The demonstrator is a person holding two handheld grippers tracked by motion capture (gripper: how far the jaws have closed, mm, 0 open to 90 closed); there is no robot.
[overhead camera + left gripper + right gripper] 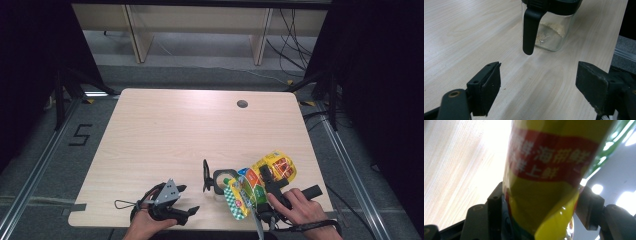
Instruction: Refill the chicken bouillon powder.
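The yellow seasoning bag (267, 175), at the lower right of the high view, is clamped in the right gripper (536, 215) and tipped toward the open jar (222, 182). Keep the bag's mouth over the jar and pour slowly. The left gripper (537, 85) waits wide and empty.

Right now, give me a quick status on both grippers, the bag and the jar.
Left gripper open, empty, facing the jar. Right gripper clamped on the yellow bag, tilted over the jar's open top. Nothing between bag and jar.
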